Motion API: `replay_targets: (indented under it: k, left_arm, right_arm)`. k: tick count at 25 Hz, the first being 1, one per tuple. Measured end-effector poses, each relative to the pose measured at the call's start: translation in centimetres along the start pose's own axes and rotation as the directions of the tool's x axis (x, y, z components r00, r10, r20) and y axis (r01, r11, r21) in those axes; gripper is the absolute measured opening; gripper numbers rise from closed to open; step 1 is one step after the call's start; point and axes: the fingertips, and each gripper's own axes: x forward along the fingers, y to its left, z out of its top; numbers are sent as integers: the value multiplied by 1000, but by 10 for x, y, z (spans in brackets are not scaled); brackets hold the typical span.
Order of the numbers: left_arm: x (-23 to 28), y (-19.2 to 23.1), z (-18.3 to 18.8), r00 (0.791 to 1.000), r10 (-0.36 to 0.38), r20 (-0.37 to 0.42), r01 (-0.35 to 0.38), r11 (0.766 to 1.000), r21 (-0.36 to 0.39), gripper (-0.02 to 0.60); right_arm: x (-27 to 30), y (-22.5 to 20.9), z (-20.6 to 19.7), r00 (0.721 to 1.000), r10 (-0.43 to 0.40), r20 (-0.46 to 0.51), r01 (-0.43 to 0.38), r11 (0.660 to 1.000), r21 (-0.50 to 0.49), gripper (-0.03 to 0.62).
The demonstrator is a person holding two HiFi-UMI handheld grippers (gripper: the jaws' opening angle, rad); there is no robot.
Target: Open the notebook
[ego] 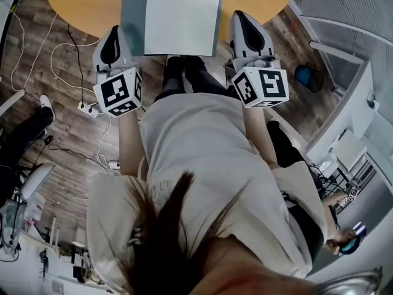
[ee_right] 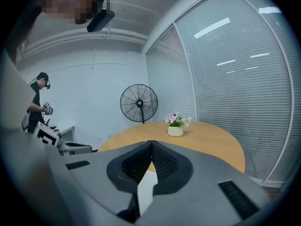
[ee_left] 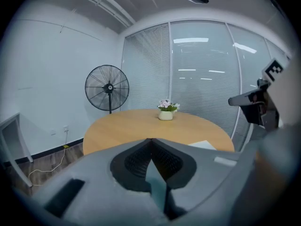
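The notebook [ego: 181, 23] lies open on the round wooden table [ego: 80, 5], a white page facing up and its grey-teal cover [ego: 132, 23] showing along the left. My left gripper [ego: 114, 29] hovers at the notebook's left edge, shut and holding nothing. My right gripper [ego: 239, 15] hovers at the notebook's right edge, also shut and empty. In the left gripper view the jaw tips [ee_left: 150, 139] meet, and a white corner of the notebook [ee_left: 203, 145] shows past them. The right gripper view shows its tips [ee_right: 151, 141] touching above the white page.
A small pot of flowers [ee_left: 165, 112] stands at the far side of the table. A standing fan [ee_left: 107, 87] is behind it by the glass wall. Cables and a power strip [ego: 89, 108] lie on the floor at left. Another person [ee_right: 37, 102] stands in the background.
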Motion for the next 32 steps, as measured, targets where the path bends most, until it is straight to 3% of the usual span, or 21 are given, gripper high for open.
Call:
replay_targets:
  k: [23, 32]
  left_arm:
    - [4, -49, 100, 977, -113, 179, 103, 993, 61, 17]
    - [-6, -61, 118, 964, -156, 217, 136, 985, 105, 16]
  right_arm:
    - [-14, -6, 29, 999, -3, 52, 3, 1000, 2, 2]
    - [-19, 2, 41, 997, 2, 83, -1, 1000, -2, 0]
